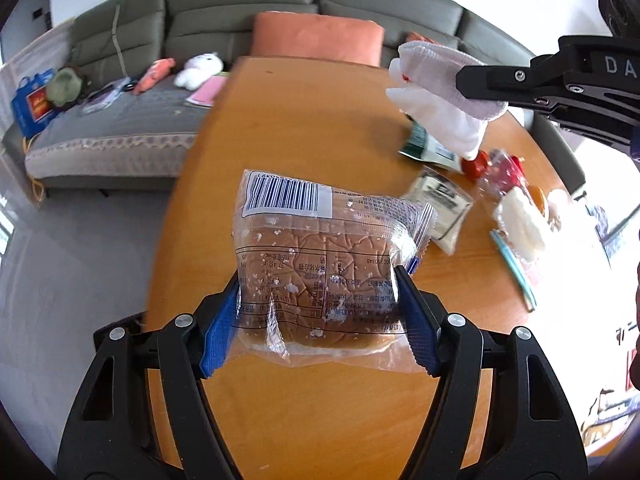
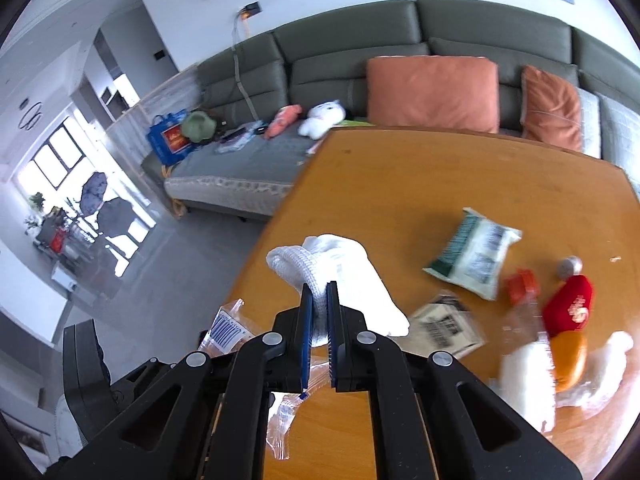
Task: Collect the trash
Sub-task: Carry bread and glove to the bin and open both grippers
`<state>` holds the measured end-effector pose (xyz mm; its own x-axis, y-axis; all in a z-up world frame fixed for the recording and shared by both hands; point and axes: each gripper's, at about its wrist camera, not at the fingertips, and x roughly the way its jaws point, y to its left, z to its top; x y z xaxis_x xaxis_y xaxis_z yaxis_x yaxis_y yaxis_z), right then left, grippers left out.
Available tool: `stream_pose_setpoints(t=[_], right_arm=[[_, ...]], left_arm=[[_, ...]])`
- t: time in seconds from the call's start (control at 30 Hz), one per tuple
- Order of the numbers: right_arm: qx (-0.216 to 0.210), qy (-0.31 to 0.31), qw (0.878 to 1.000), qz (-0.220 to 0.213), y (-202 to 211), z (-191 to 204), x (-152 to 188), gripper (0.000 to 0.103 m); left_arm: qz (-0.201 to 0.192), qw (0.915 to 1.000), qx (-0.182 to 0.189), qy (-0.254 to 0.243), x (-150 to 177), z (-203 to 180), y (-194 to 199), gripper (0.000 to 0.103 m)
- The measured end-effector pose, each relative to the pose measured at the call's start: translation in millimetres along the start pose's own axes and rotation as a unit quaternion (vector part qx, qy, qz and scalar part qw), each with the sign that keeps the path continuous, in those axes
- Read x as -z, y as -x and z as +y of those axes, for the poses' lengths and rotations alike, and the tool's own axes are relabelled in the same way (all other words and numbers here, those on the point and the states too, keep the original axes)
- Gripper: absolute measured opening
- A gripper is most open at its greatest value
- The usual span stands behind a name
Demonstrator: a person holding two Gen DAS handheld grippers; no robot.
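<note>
In the left wrist view, a bun in a clear plastic wrapper (image 1: 320, 264) with a barcode label hangs above the orange wooden table (image 1: 304, 128). My left gripper (image 1: 318, 276) is shut on it, and the blue pads (image 1: 416, 316) press on both sides of the wrapper. My right gripper (image 2: 319, 286) is shut on a white knitted sock (image 2: 340, 264), lifted clear of the table. From the left wrist view that sock (image 1: 436, 92) dangles from the right gripper's black finger at the upper right. The wrapper's barcode end (image 2: 226, 330) shows at the lower left of the right wrist view.
More litter lies on the table's right side: a green-and-white packet (image 2: 472, 256), a clear printed wrapper (image 2: 444, 328), a plastic bottle with a red cap (image 2: 520, 284), a red-and-orange item (image 2: 568, 308) and white crumpled paper (image 2: 524, 380). A grey-green sofa (image 2: 360, 60) with plush toys stands behind.
</note>
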<state>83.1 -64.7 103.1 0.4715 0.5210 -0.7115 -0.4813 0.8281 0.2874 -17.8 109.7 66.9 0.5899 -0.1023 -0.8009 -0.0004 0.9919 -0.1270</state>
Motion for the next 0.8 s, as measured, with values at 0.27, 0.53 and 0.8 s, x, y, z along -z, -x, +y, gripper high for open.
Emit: stream_pose_setpoints(t=[0.27,0.53,0.8], right_arm=[[-0.027,0.049,0.998,0.025,-31,79,4,0.007],[-0.086,0.103,0.988,0.076,-74,170,20,0.007],[-0.139,0.162,0.967,0.137,-125,272,47,0.007]], left_arm=[[-0.018,0.9981,-0.034,0.048,16,73,29,0.069],[-0.018,0.9879,-0.095,0.122,55,161,63,0.069],[0.010,0.9666,-0.155,0.204,112,247,87,0.069]])
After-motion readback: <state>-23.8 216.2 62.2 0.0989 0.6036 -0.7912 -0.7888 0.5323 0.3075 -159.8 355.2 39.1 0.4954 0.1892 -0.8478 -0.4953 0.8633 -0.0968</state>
